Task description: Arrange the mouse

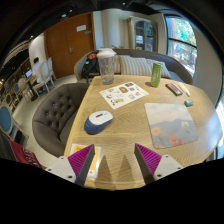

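A blue and white mouse (98, 121) lies on the wooden table (130, 125), left of centre, ahead of and slightly left of my left finger. A light grey mouse mat (171, 125) lies on the right half of the table. My gripper (114, 160) is open, above the table's near edge. Its magenta pads (81, 159) stand wide apart with only bare wood between them. It holds nothing.
A clear plastic jug (106, 65), a green box (155, 73) and a printed sheet (123, 95) lie at the far side. Small items (175, 89) sit at the far right. A grey armchair (55, 112) stands left, a sofa (140, 62) behind.
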Tool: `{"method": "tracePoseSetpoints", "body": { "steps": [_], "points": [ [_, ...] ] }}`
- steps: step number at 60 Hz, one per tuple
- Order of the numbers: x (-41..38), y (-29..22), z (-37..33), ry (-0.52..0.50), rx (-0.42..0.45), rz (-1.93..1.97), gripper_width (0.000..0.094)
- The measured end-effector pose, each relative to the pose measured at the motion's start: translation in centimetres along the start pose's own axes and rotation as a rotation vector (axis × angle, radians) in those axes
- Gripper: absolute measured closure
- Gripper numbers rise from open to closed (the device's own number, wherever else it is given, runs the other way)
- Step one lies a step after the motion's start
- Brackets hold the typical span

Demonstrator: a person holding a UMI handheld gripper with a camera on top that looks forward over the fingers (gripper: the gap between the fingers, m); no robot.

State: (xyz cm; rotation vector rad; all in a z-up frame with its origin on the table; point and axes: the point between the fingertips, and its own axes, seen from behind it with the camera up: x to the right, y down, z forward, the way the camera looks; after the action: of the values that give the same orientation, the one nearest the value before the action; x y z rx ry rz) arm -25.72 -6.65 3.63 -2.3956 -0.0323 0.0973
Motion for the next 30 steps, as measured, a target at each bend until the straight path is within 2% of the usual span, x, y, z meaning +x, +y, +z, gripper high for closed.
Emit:
{"method": "tracePoseSetpoints", "body": {
  "steps": [11, 30],
  "points": [
    [-5.9, 0.1, 5.4, -0.067, 0.023, -0.025, 0.0111],
    [-6.9, -5.4, 12.1, -0.004, 0.088, 0.020, 0.0125]
  ]
}}
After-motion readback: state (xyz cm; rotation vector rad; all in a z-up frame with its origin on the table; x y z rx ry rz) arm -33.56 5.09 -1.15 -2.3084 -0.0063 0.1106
